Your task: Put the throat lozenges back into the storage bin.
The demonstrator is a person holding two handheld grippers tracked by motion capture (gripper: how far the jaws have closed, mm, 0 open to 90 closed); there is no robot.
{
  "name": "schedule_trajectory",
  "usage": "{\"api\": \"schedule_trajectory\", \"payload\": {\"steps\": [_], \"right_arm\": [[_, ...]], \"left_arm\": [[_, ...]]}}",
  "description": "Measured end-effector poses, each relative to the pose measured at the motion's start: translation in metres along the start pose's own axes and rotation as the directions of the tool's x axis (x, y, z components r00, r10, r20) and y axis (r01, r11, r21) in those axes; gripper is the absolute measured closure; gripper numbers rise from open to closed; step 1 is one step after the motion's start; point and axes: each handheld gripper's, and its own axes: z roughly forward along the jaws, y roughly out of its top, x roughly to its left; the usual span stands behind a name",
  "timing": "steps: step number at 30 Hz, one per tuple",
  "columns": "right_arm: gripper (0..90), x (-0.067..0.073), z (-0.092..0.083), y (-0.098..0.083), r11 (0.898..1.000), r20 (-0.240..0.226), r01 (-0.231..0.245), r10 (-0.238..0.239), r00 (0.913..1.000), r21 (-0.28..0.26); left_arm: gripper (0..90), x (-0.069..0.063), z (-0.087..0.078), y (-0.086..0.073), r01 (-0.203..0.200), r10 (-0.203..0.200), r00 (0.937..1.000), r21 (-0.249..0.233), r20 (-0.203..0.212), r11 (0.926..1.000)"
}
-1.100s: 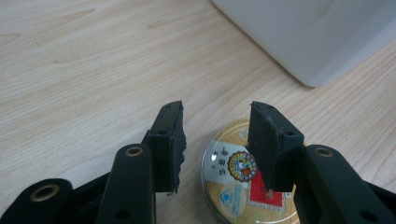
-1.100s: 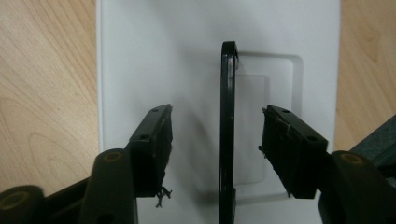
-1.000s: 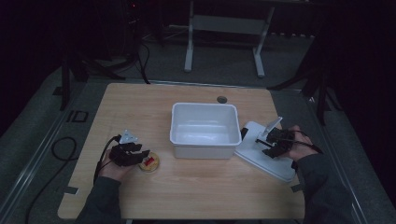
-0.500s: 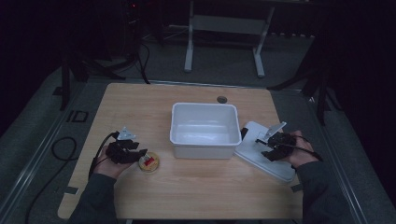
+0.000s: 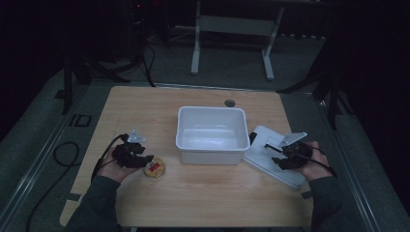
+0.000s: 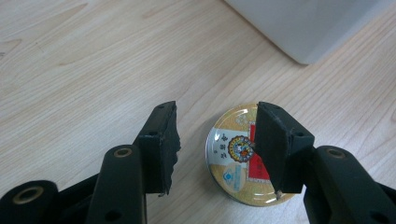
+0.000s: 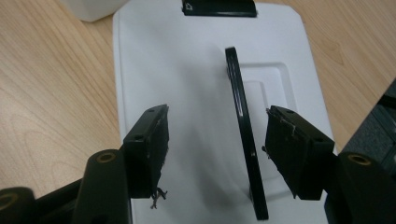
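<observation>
The wooden table (image 5: 193, 193) spreads out in front of me, and in its middle stands the white bin (image 5: 211, 131), open and with nothing in it as far as I can see from above. To the right of the bin its white lid (image 5: 270, 164) lies flat on the table, one corner close to the bin's wall, and a thin black handle (image 7: 243, 135) stands up on edge from the lid's middle. To the left of the bin, near its front corner but apart from it, sits a small round tin (image 6: 243, 163) with a gold, red and blue printed top, lying flat on the wood. My left gripper (image 6: 215, 144) hangs right over that tin; its jaws have just been opening and now stand spread, one pad over the tin's right part and the other out over bare wood, neither pressing on it. My right gripper (image 7: 215, 149) is down over the lid with its jaws spread wide on either side of the black handle, the handle nearer the right pad, and I see a gap on both sides. I judge the work barely begun: the tin must go into the bin and the lid must go on, and neither is yet gripped.
</observation>
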Motion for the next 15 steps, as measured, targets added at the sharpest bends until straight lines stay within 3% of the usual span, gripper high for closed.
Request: {"api": "schedule_trajectory", "payload": {"steps": [6, 10, 15], "right_arm": [[37.9, 0.0, 0.001, -0.006, 1.0, 0.003, -0.019, 0.019, 0.9998, -0.012], [37.4, 0.003, 0.002, -0.007, 1.0, 0.005, -0.012, 0.012, 0.9999, -0.012], [36.8, 0.002, 0.001, -0.01, 0.999, 0.006, -0.027, 0.027, 0.9996, -0.024]], "left_arm": [[45.6, -0.003, 0.0, 0.006, -0.028, 0.028, 0.9996, 0.044, 0.003, 0.9987], [43.4, -0.005, 0.0, 0.013, -0.062, 0.06, 0.9977, 0.09, 0.031, 0.994], [40.8, -0.003, -0.002, 0.017, -0.069, 0.063, 0.9967, 0.114, 0.051, 0.9911]]}}
